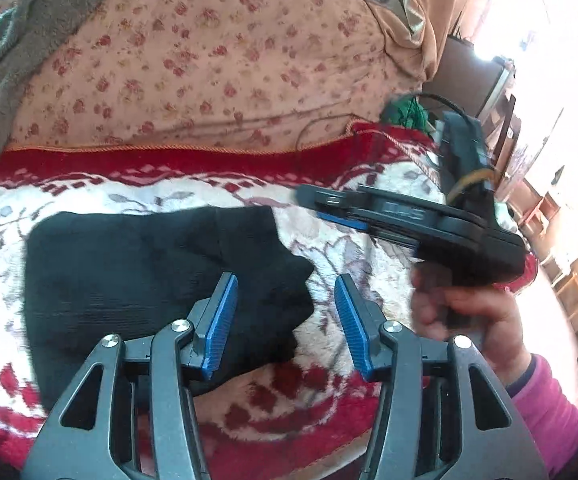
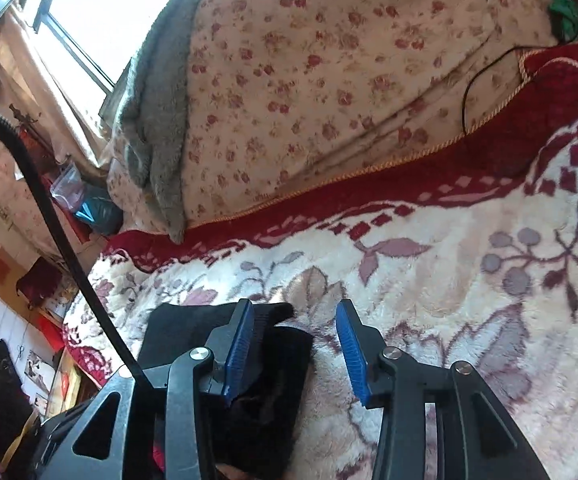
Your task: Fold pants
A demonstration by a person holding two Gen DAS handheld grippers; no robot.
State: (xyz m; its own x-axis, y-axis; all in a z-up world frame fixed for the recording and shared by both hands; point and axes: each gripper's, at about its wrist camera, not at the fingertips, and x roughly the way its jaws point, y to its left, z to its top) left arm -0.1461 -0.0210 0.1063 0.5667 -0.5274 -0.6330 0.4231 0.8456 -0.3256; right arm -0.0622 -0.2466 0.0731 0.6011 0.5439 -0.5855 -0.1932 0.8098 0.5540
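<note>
The black pants (image 1: pixel 137 276) lie folded into a compact bundle on the white and red floral blanket (image 1: pixel 329 264). My left gripper (image 1: pixel 287 288) is open, above the bundle's right edge and holding nothing. My right gripper (image 1: pixel 321 206) shows in the left wrist view, held by a hand to the right of the bundle; whether its jaws are apart cannot be told there. In the right wrist view the right gripper (image 2: pixel 295 316) is open and empty, with the pants (image 2: pixel 265 380) under its left finger.
A pink floral quilt (image 1: pixel 209 60) is piled behind the blanket, with a grey knit garment (image 1: pixel 21 52) draped over it. A thin black cable (image 2: pixel 469 92) lies on the quilt. Something green (image 1: pixel 403 110) sits at the blanket's far right corner. Room furniture lies beyond the bed.
</note>
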